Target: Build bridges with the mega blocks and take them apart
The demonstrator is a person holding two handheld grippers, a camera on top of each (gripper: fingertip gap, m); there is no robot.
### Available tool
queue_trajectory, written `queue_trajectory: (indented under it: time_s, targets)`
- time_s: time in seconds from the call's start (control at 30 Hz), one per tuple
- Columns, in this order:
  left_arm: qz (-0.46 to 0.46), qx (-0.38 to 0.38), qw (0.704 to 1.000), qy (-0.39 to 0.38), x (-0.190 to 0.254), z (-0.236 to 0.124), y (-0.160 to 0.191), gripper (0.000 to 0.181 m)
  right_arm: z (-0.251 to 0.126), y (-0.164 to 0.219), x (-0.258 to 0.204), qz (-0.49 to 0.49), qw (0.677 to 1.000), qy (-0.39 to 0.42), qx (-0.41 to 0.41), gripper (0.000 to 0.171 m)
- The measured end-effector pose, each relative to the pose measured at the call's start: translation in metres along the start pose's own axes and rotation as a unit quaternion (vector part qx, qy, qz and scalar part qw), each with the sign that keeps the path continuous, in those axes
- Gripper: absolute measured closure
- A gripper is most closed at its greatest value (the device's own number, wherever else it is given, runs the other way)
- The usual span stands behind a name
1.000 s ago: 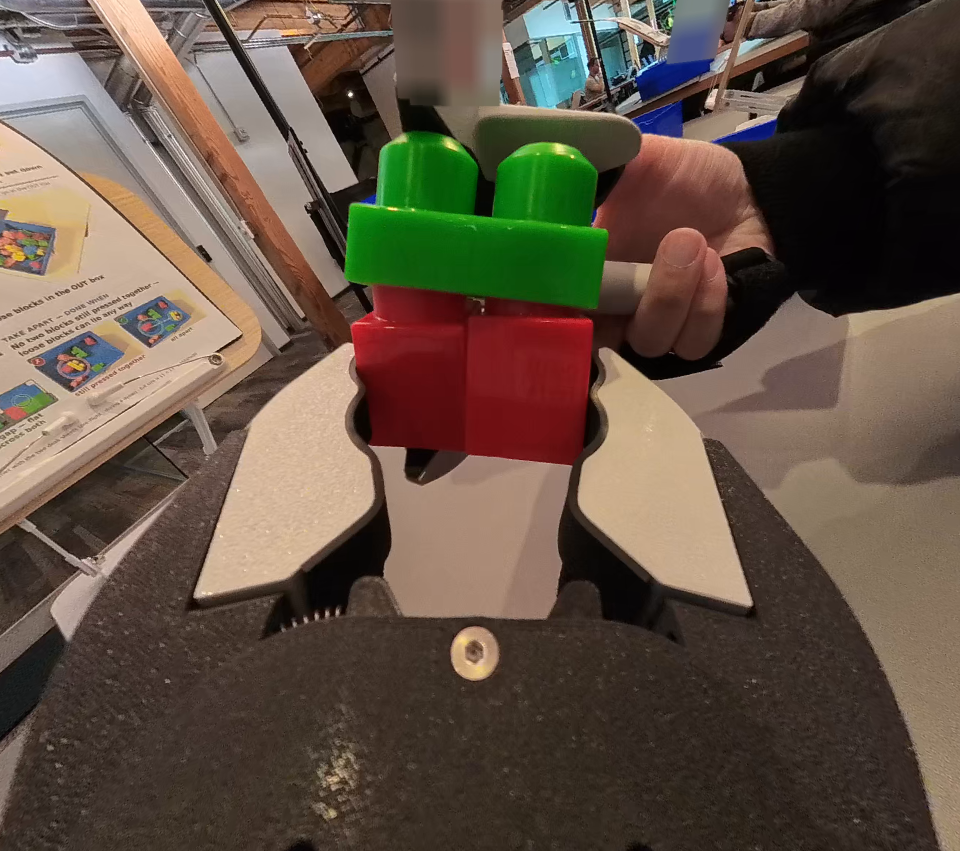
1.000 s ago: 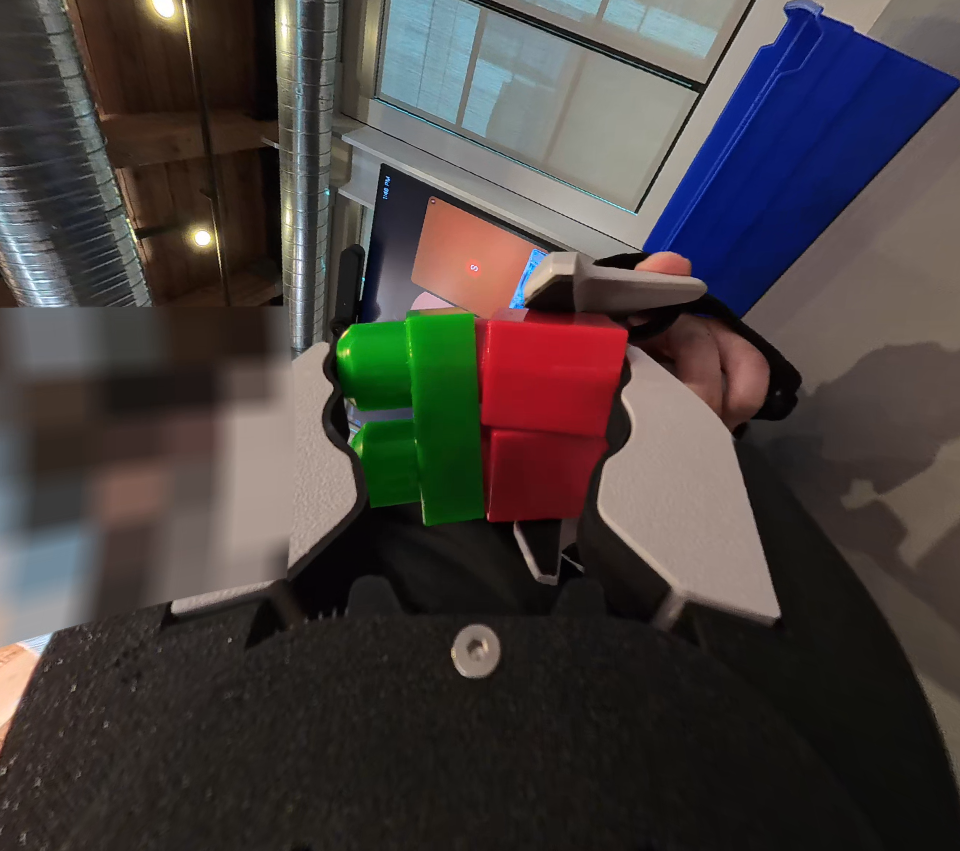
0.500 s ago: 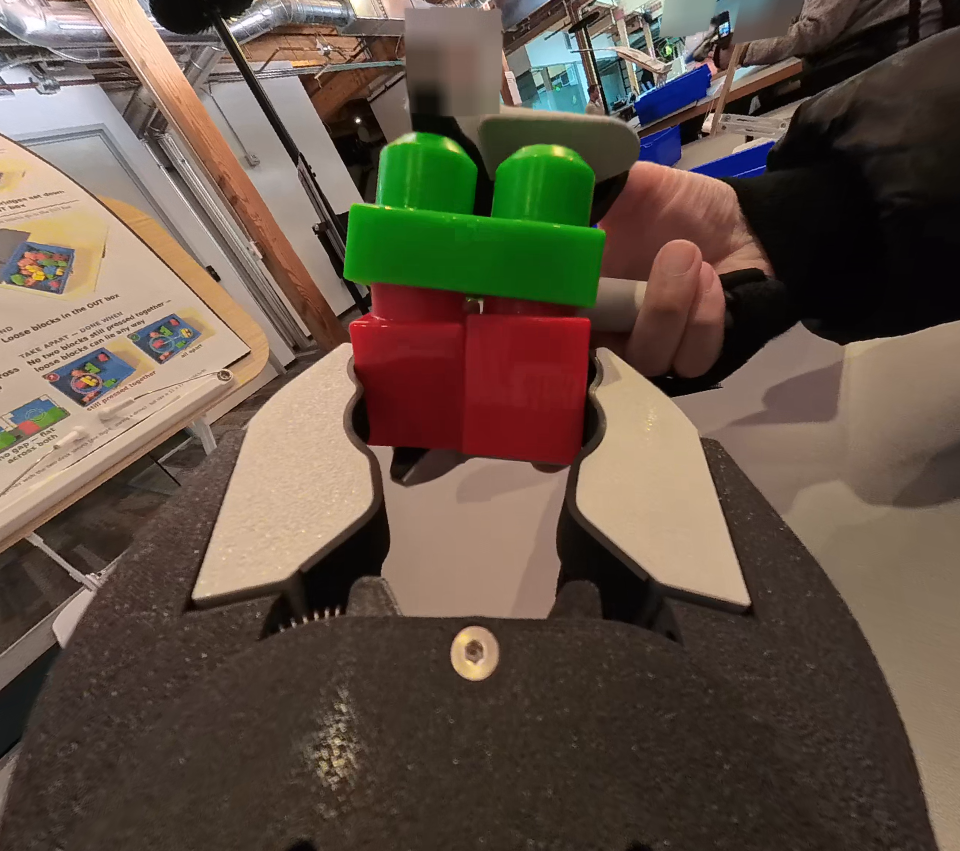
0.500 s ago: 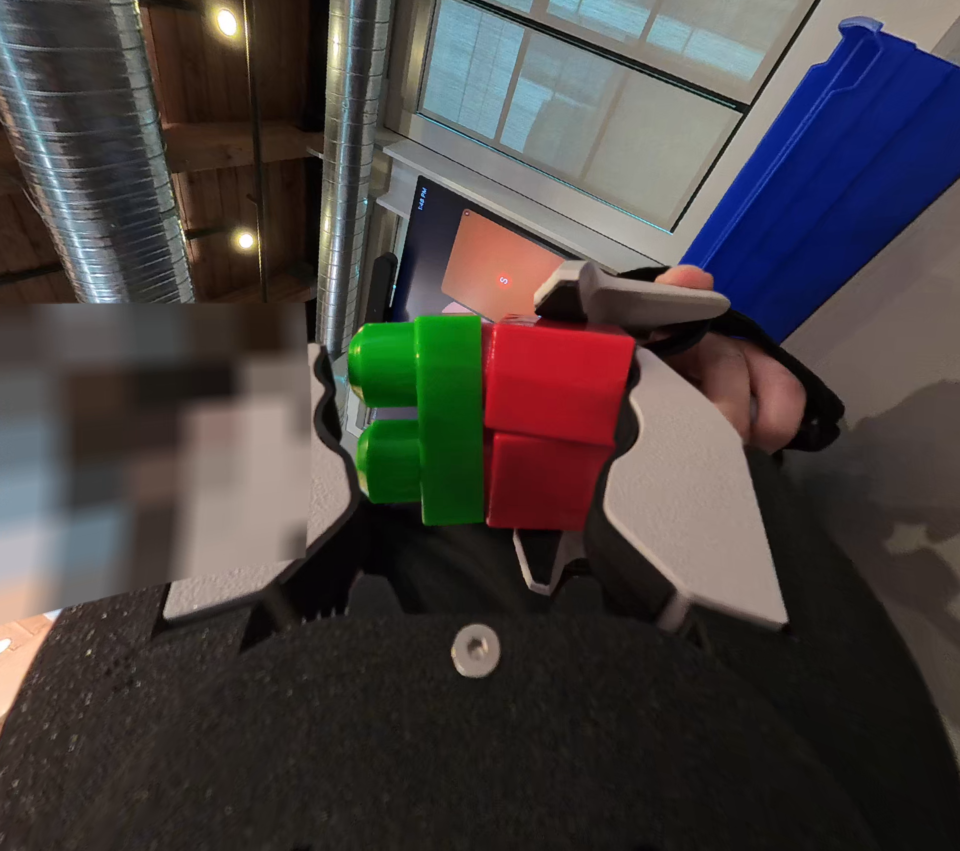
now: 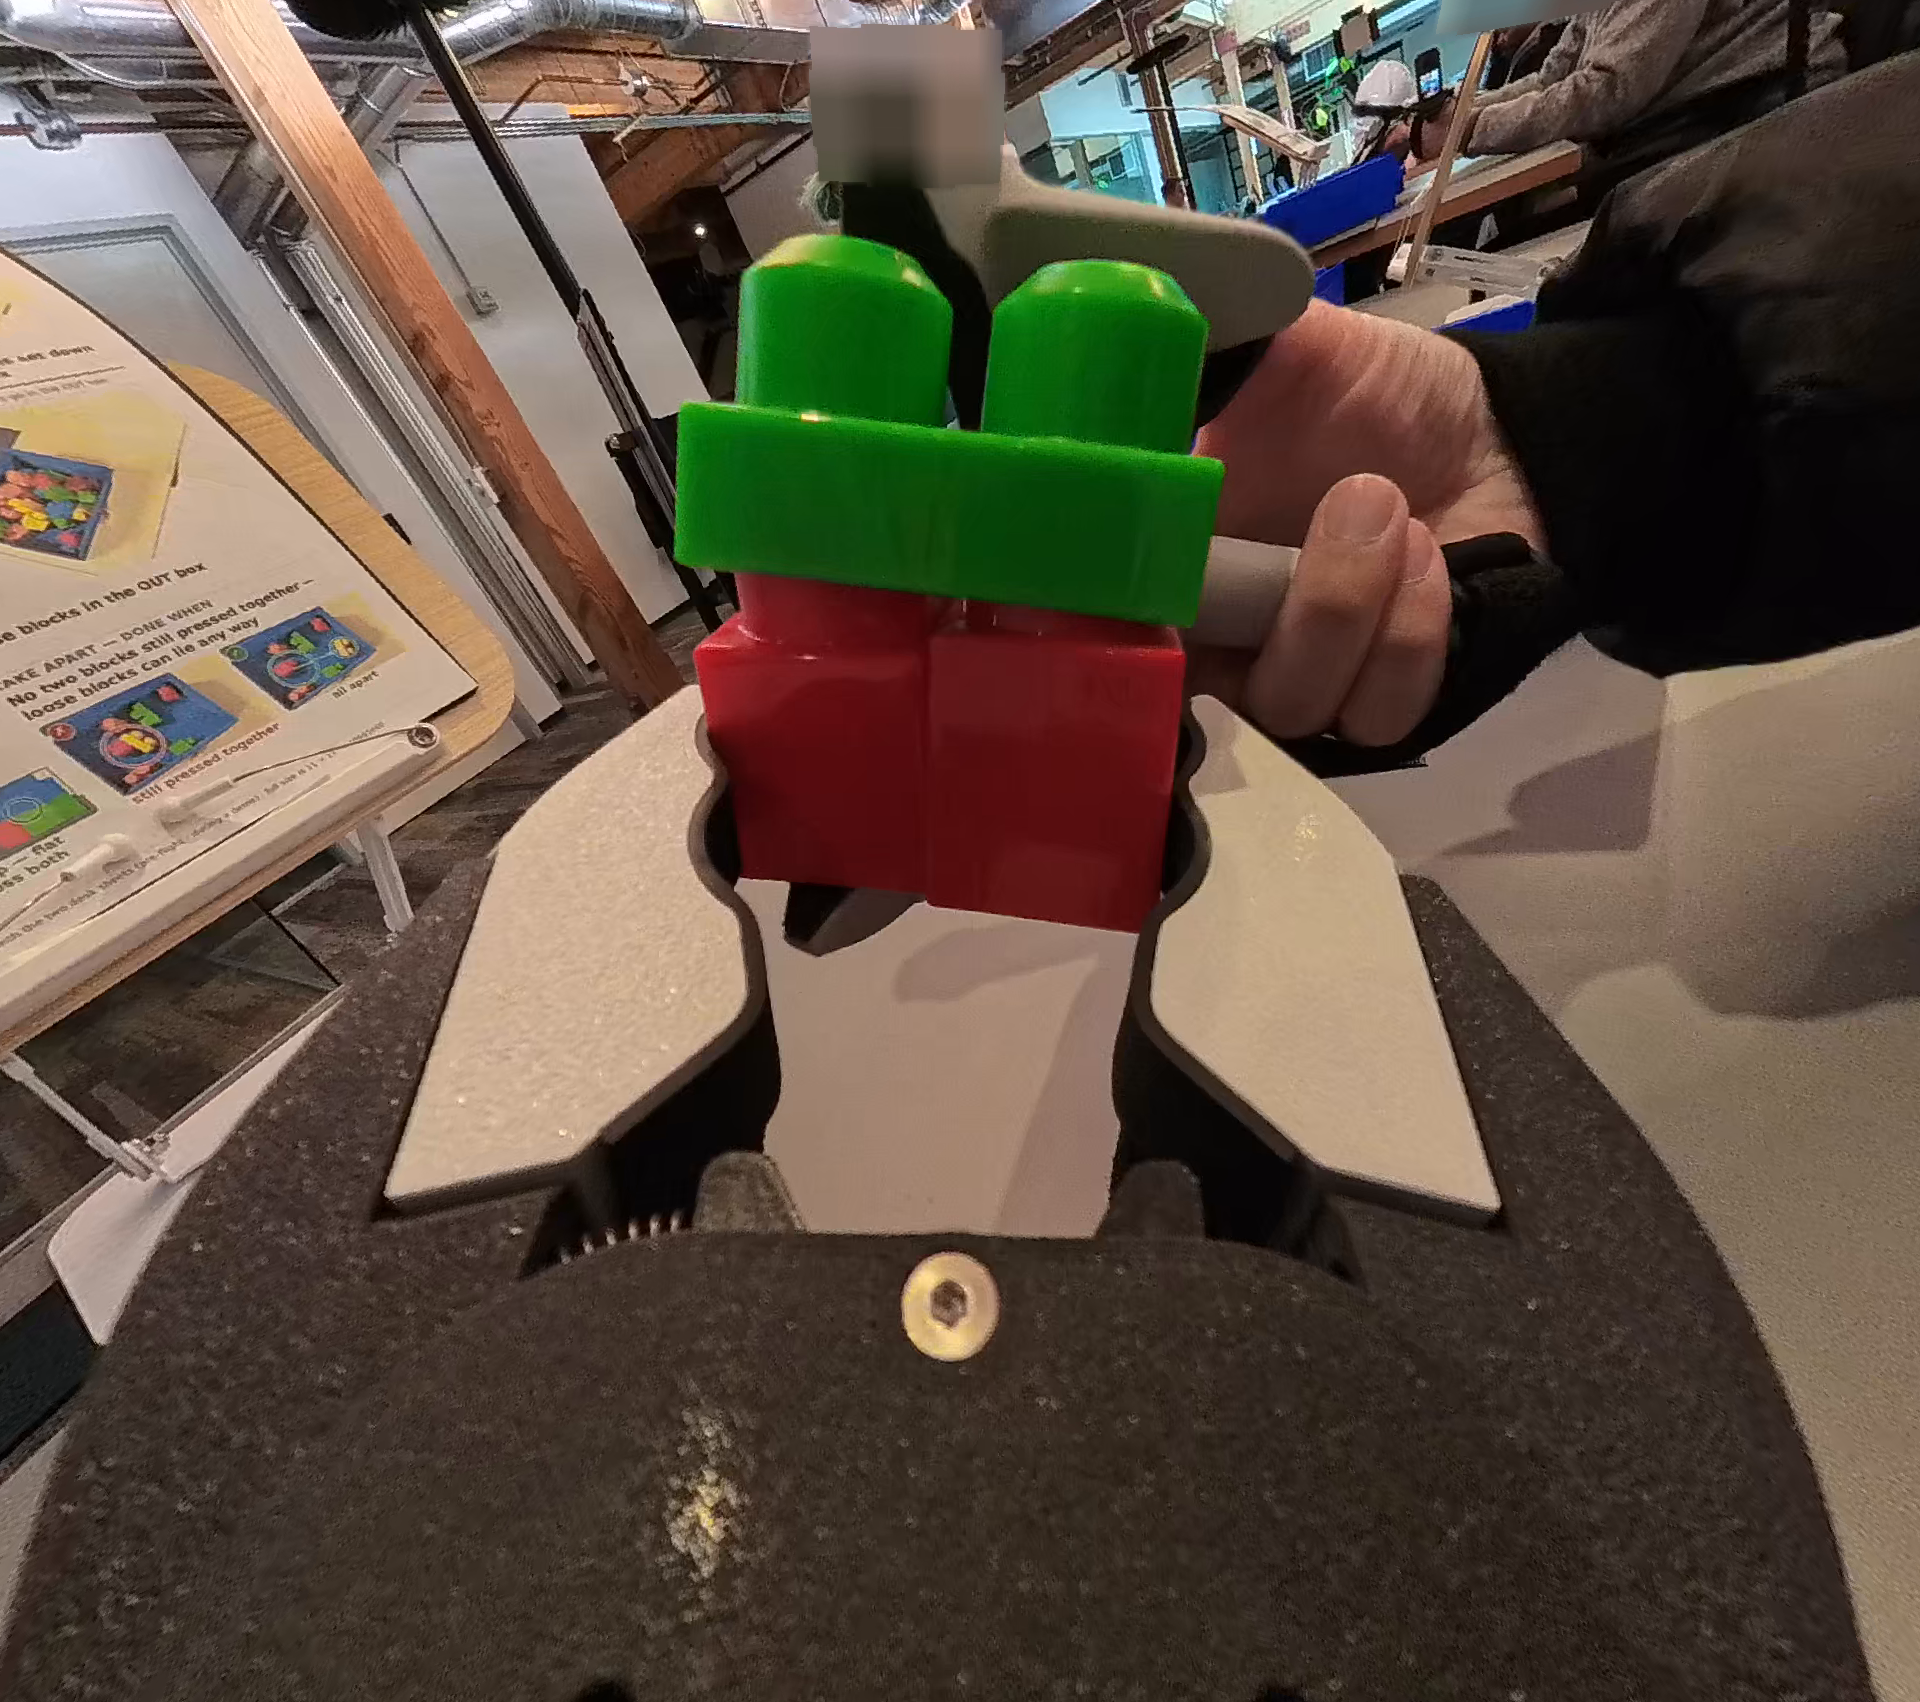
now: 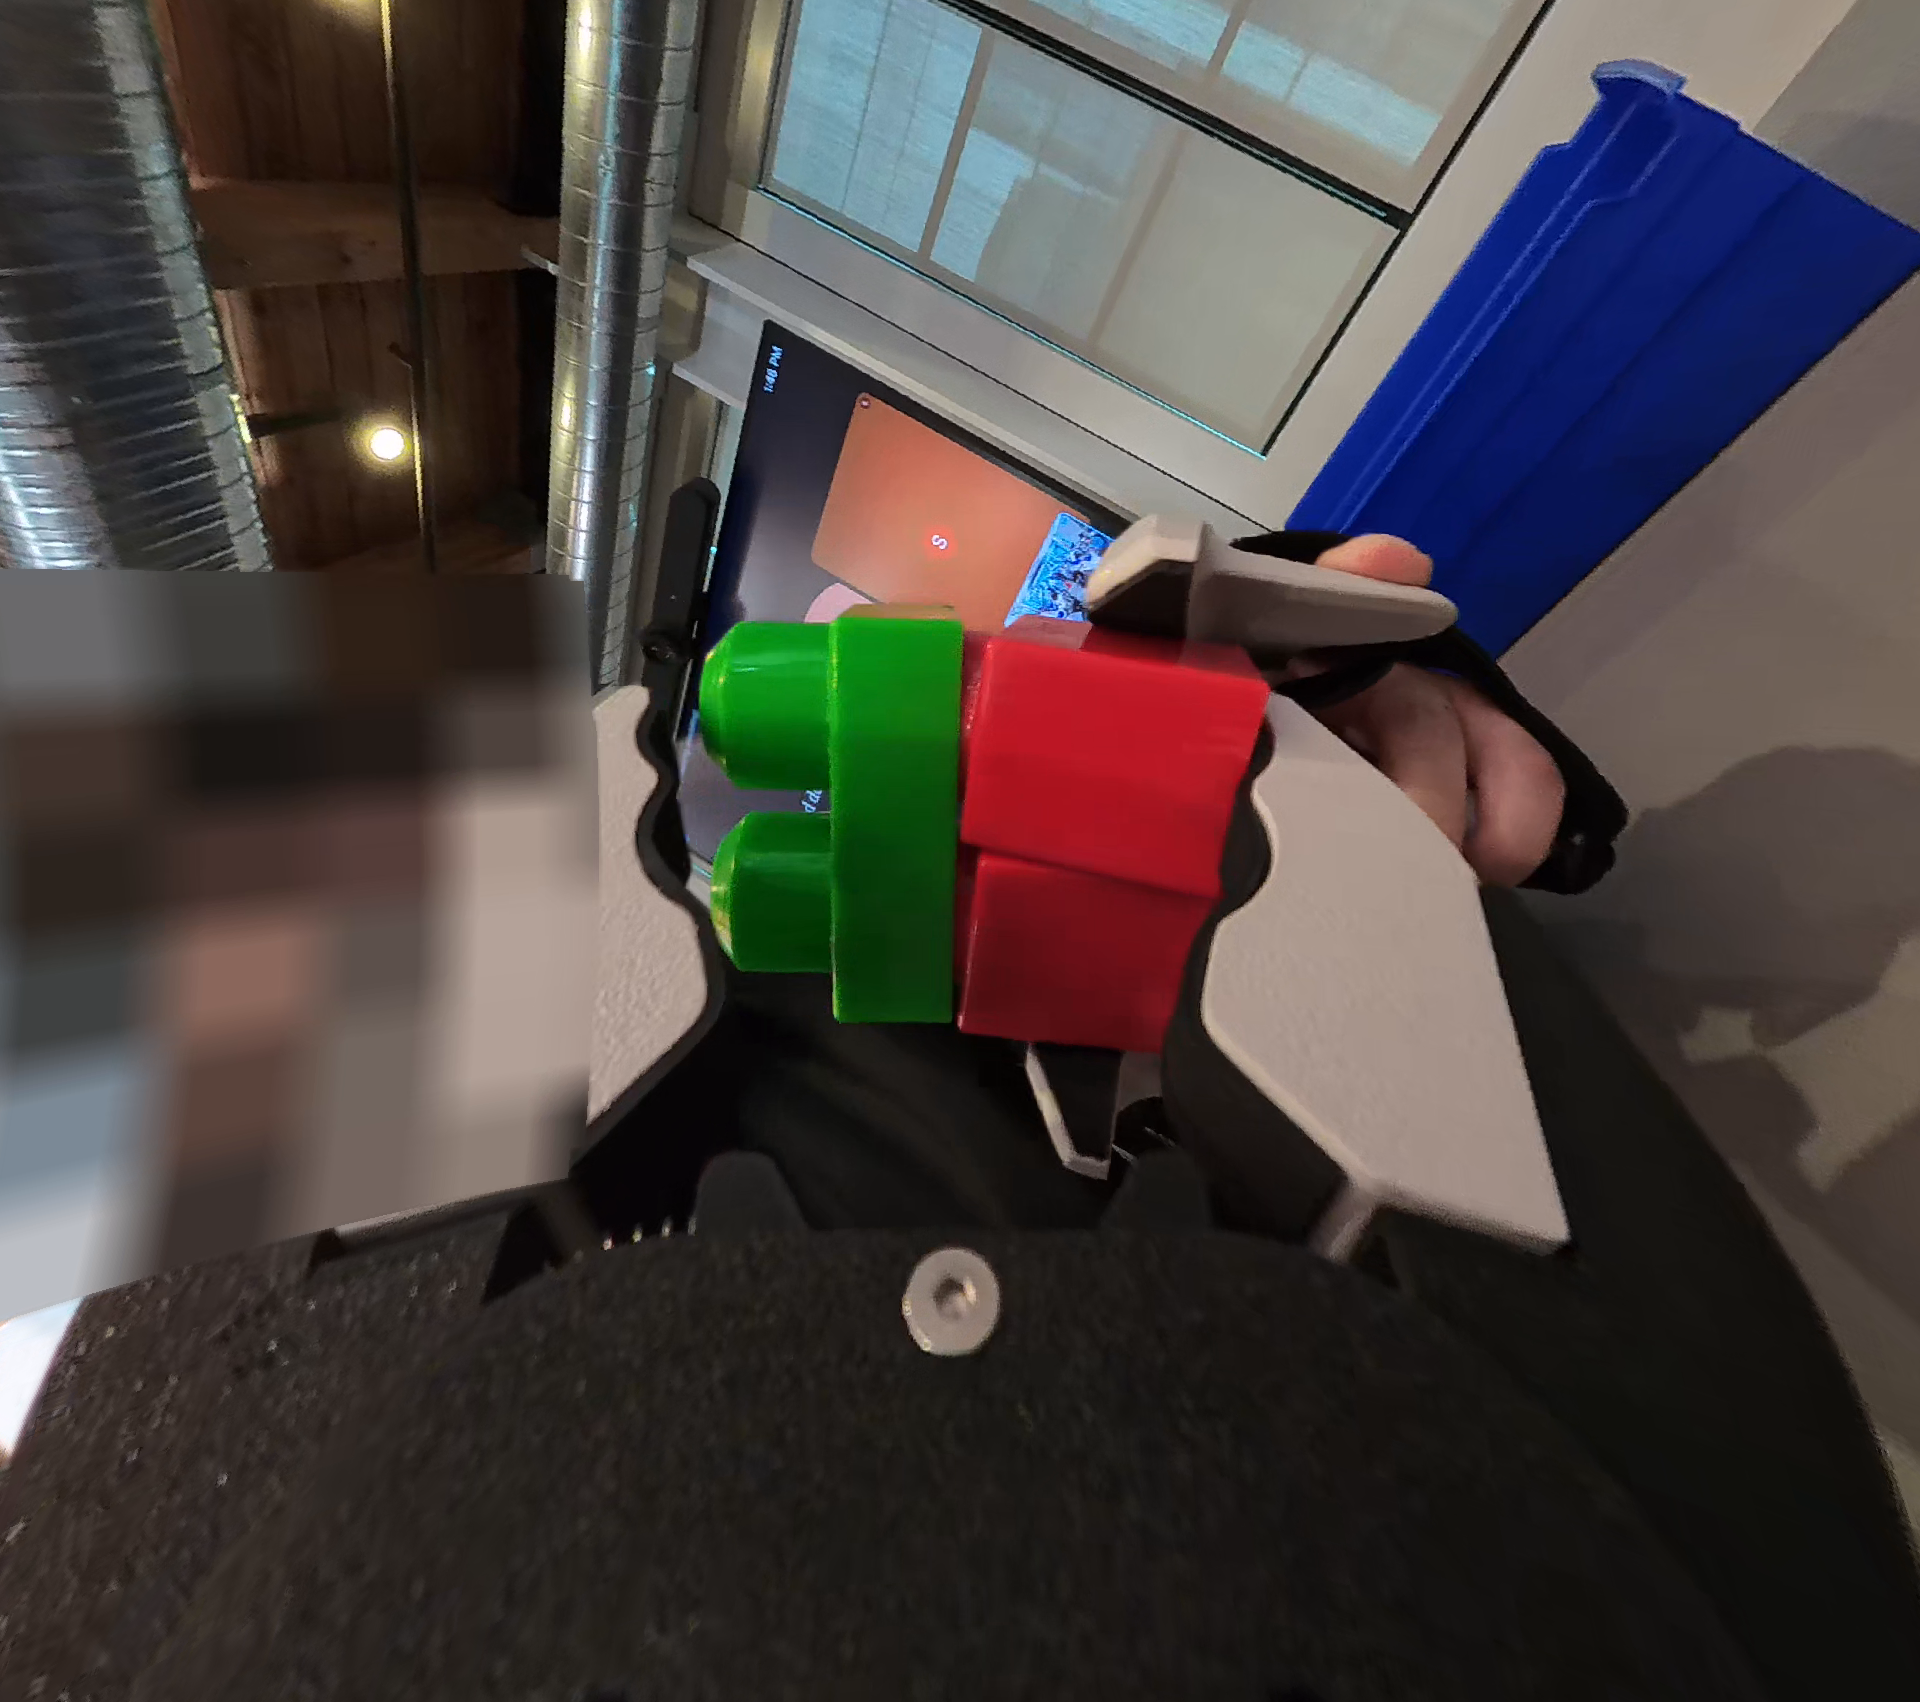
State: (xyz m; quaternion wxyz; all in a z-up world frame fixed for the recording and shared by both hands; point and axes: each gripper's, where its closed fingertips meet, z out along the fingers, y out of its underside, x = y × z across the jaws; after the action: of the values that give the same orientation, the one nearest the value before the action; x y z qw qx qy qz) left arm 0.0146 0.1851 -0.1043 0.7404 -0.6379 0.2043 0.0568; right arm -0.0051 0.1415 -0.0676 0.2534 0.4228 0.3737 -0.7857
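A green block (image 5: 945, 509) with two studs is pressed onto two red blocks (image 5: 935, 769) that sit side by side. My left gripper (image 5: 940, 779) is shut on the red blocks and holds the stack in the air above the white table (image 5: 1714, 1289). In the right wrist view my right gripper (image 6: 956, 821) spans the same stack lengthwise. One finger is at the studs of the green block (image 6: 894, 821) and the other is against the base of the red blocks (image 6: 1091, 821). The right gripper's upper finger (image 5: 1143, 260) shows over the studs in the left wrist view.
A picture instruction board (image 5: 156, 665) stands at the left on a wooden stand. A blue bin (image 6: 1558, 364) and a lit tablet screen (image 6: 894, 509) are behind the stack. The person's hand (image 5: 1351, 509) and dark sleeve are at the right. One gripper's finger ends stand about 5 centimetres off the other's.
Both grippers keep their hold on the stack. The stack and both views have tilted slightly, and the two red blocks look a little more skewed to each other.
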Motion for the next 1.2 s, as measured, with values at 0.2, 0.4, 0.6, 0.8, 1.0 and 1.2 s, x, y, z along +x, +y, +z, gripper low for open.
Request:
queue_trajectory:
  time_s: [0.2,0.4,0.6,0.8,1.0,1.2]
  targets:
    - [0.001,-0.011,1.0,-0.002,-0.001,0.001,0.004,0.101,-0.002,-0.002,0.005,0.002,1.0,0.017,0.006,0.076]
    - [0.007,-0.027,1.0,0.001,0.002,0.003,0.008,0.101,0.0,-0.001,0.011,-0.001,0.999,0.037,0.004,0.07]
    - [0.007,-0.032,0.999,0.0,0.002,0.004,0.009,0.101,-0.001,-0.002,0.012,0.002,0.999,0.034,0.011,0.068]
    - [0.011,-0.035,0.999,-0.001,0.003,0.005,0.01,0.101,-0.002,-0.001,0.012,0.004,0.999,0.033,0.007,0.071]
    - [0.014,-0.039,0.999,-0.008,0.001,0.005,0.011,0.101,-0.002,-0.004,0.014,0.01,0.999,0.033,0.016,0.069]
    - [-0.021,-0.01,0.999,0.023,0.01,0.004,0.003,0.101,-0.007,0.005,0.009,0.053,0.997,0.015,-0.045,0.07]
